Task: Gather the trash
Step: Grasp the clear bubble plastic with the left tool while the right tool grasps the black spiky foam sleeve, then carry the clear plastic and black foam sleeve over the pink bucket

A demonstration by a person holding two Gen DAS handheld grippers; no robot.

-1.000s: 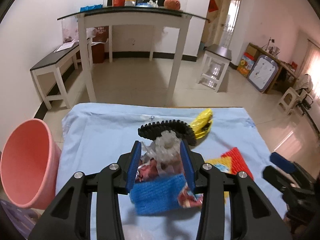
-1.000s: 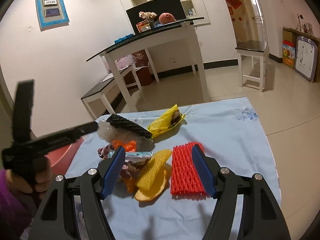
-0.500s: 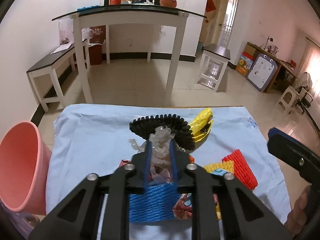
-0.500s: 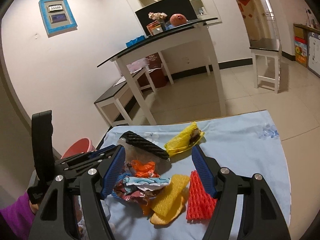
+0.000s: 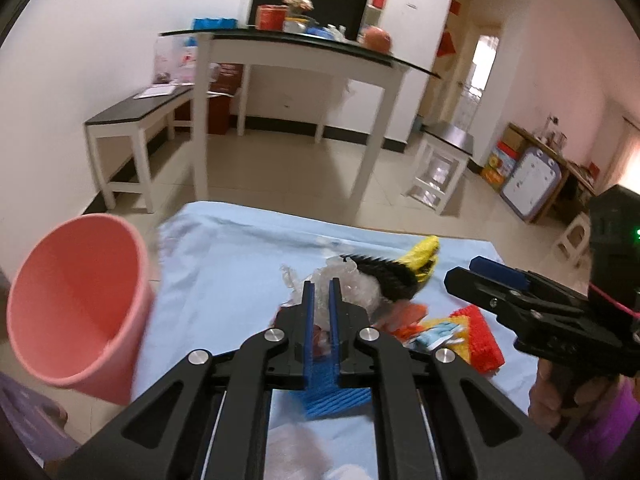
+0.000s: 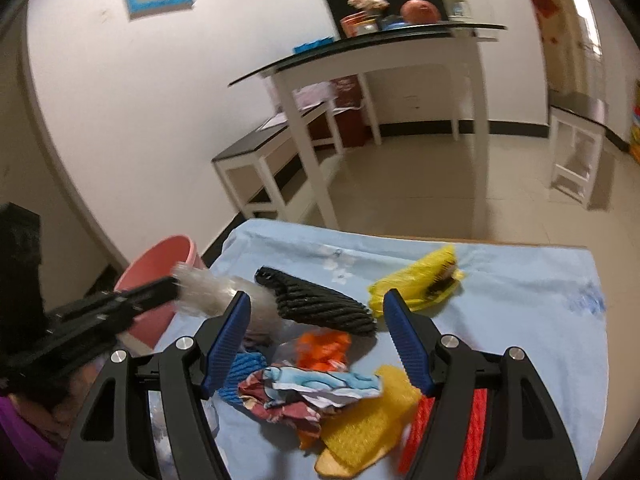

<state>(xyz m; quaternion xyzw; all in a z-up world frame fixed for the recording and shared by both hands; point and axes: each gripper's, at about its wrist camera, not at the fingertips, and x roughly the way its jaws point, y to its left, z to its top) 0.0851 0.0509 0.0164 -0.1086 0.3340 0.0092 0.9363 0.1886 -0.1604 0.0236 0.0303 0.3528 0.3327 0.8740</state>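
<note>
**Blue-clothed table, clear wrap pinched and the bin waiting at your left**

Blue cloth point(image 5: 224, 280) covers the table, and your left gripper point(image 5: 321, 292) has just been closing; its jaws now stand nearly together, pinching the crumpled clear plastic wrap point(image 5: 340, 280), seemingly lifted clear of the heap. That grip suits something so light and springy. Your right gripper point(image 6: 316, 320) hangs with jaws wide and nothing between the pads, above the remaining trash pile point(image 6: 320, 380): black foam net point(image 6: 316, 304), yellow wrapper point(image 6: 416, 288), orange scrap point(image 6: 324, 348). The pink bucket point(image 5: 76, 304) sits off the table's left edge, probably so your left hand need only swing sideways to drop the wrap in.
</note>
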